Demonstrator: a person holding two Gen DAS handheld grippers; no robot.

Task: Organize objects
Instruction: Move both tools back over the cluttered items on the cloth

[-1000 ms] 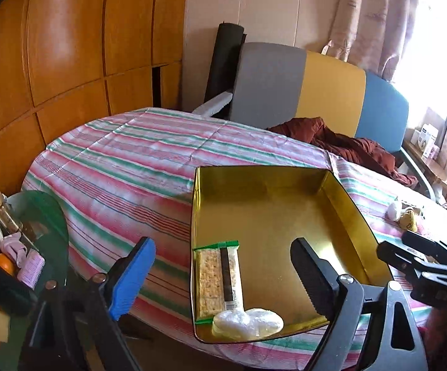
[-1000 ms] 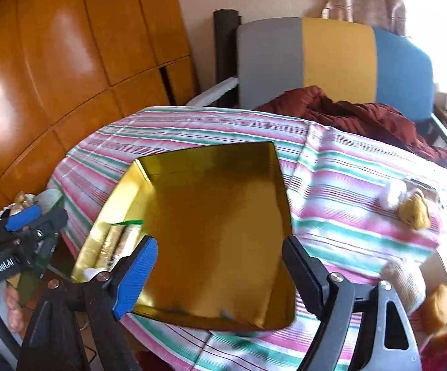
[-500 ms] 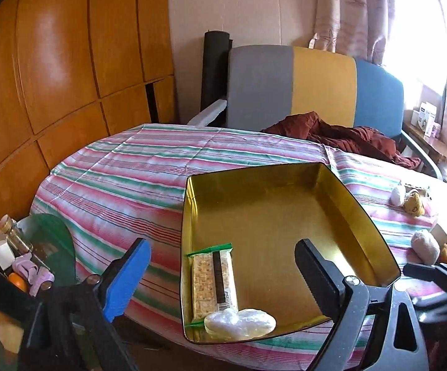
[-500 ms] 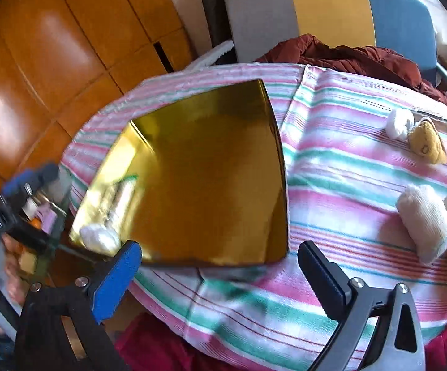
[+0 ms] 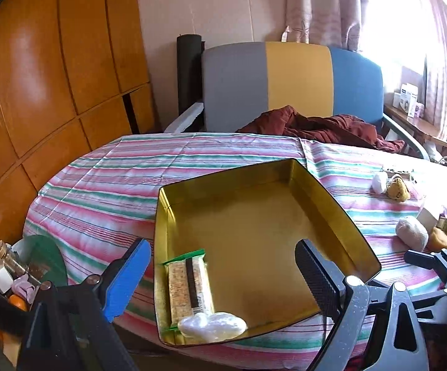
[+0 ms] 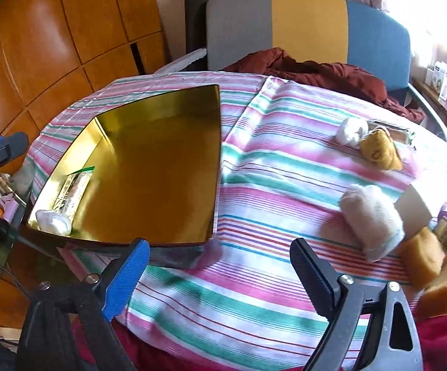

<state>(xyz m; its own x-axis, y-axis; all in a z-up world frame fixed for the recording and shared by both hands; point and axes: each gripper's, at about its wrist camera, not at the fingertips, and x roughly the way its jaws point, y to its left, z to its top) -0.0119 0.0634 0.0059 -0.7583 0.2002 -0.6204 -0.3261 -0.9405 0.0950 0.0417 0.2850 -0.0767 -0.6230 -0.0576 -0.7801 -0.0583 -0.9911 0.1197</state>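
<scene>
The gold tin tray [image 6: 149, 167] sits at the near left edge of the striped tablecloth [image 6: 254, 216], its near rim slightly past the table edge. Along its left wall lie a cracker packet [image 5: 189, 284] and a white wrapped item [image 5: 211, 327], the latter in the near left corner. The items not yet sorted lie toward the right edge of the table: a white rolled cloth bundle [image 6: 371, 219], orange soft pieces [image 6: 430, 262] just beside it, and, farther back, a small yellow plush toy [image 6: 378, 151] touching a white ball-like item [image 6: 350, 131]. The left gripper [image 5: 220, 275] hangs over the near part of the tray with its jaws spread wide and nothing between them. The right gripper [image 6: 217, 275] hangs above the cloth between the tray and the bundle, jaws at full spread and empty. The bundle is judged light, soft and compressible, not fragile; it should deform under the pads rather than slip. Its long axis runs diagonally from far left to near right, with one rounded end toward the tray. Take hold across the short axis at mid-length, pads on the two long flanks. The plush toy is likewise judged soft and light; grip it across the body.
</scene>
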